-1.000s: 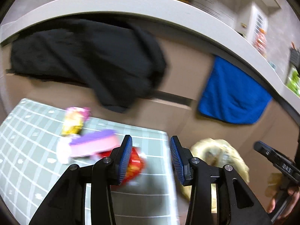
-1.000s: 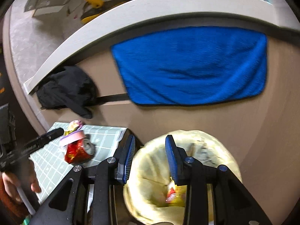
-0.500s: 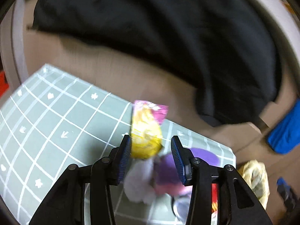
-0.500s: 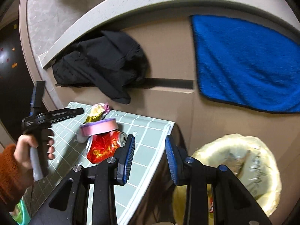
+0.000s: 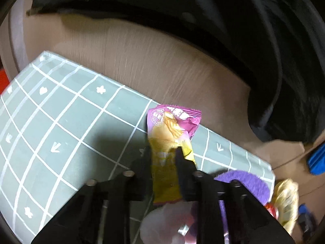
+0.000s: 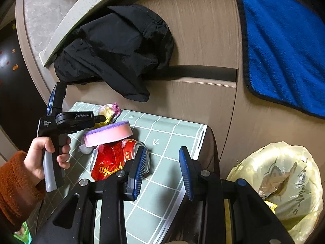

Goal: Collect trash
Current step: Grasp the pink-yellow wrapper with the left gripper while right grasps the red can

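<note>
The left gripper (image 5: 163,158) has its two black fingers pinched on a crinkled yellow-and-pink snack wrapper (image 5: 172,134), which sits at the far edge of the grey-green grid-printed mat (image 5: 61,122). The print on the wrapper is too blurred to read. Just beside it lie a purple-and-pink sponge (image 6: 107,133) and a crushed red drink can (image 6: 113,160) with yellow characters. The right gripper (image 6: 162,172) hangs wide apart over the mat, holding nothing — near the can. A yellow-lined trash bin (image 6: 284,183) stands to the right, beside the mat.
</note>
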Motion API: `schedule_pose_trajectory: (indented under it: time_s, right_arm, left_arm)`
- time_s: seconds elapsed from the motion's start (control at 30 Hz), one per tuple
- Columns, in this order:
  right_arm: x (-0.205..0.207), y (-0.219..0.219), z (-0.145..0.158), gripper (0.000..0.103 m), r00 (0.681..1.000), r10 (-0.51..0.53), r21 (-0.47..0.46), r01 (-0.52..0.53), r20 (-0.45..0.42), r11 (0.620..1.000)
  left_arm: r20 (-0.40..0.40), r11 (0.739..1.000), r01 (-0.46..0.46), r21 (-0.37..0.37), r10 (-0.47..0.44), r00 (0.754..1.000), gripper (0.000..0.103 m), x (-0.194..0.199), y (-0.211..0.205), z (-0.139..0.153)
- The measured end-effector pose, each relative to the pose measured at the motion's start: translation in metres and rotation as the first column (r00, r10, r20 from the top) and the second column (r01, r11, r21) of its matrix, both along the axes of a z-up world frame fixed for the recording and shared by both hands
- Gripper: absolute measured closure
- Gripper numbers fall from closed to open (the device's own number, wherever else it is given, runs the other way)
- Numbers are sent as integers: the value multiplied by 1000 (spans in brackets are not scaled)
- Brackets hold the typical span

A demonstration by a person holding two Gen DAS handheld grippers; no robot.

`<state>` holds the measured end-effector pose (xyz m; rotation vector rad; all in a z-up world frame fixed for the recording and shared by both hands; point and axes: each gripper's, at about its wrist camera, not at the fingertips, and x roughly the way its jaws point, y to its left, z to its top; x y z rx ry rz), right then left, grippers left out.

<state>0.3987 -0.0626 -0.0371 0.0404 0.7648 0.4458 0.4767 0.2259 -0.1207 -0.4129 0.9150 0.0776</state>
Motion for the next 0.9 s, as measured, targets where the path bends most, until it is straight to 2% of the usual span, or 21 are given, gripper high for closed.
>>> schedule_pose_trajectory:
  time_s: [0.03,0.27,0.53,0.73,0.8,0.9]
  right_arm:
    - [1,1,0,71,1000,2,1,-2,-1,1000]
    - [-6,17,2,71,998,63,-2,-63,-11,998]
    - [-8,48,-7,71,990,137,-4,-137,-34,991]
    - [4,58,-32,69,994,50,9,-49,-101,999]
    - [11,61,-44,66,990,17,9,-16,-141,1000]
    - [22,62,-58,62,979,4,58,8,-205,998]
  left_arm:
    - [8,1000,9,27,-9,1000,97,-4,-3,3]
    - [15,997,58,56,-59,998,99,-60,-3,13]
    - [36,998,55,-13,-55,998,100,-160,24,31]
    - [75,999,42,12,-43,996,100,-205,35,43]
    - [66,999,43,8,-44,997,100,-207,40,37]
    - [41,999,36,-18,-35,999,99,-208,49,28]
